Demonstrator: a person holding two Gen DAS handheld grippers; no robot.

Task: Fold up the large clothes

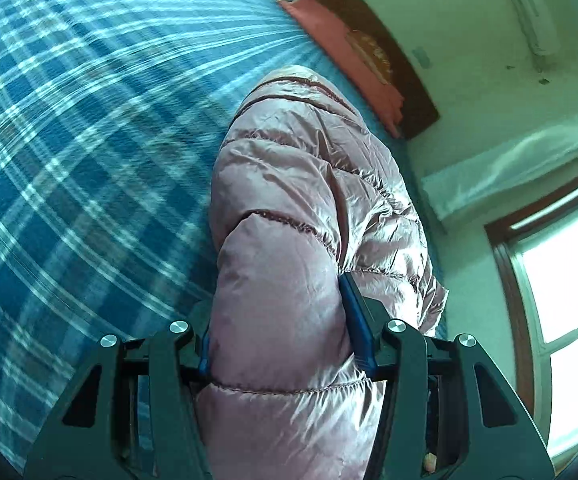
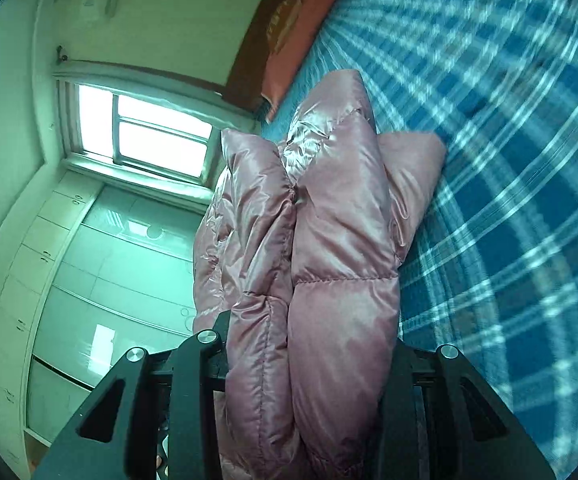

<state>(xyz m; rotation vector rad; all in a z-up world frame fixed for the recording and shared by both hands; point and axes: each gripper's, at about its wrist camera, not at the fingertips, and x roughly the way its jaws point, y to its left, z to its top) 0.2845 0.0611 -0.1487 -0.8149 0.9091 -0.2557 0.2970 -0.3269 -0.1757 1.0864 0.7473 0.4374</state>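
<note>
Both grippers tilt downward over the blue plaid bedsheet, left gripper and right gripper each clamped on the shiny pink quilted puffer jacket bulging between their fingers.

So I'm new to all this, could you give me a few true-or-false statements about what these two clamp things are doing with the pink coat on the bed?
1. The left gripper has the pink puffer jacket between its fingers. True.
2. The right gripper is empty. False: it is clamped on bunched folds of the same jacket.
3. The bedcover is plain white. False: it is blue plaid with pale stripes.
4. A bright window shows in the right wrist view. True.
5. The jacket is green denim. False: it is shiny, quilted and pink.
</note>
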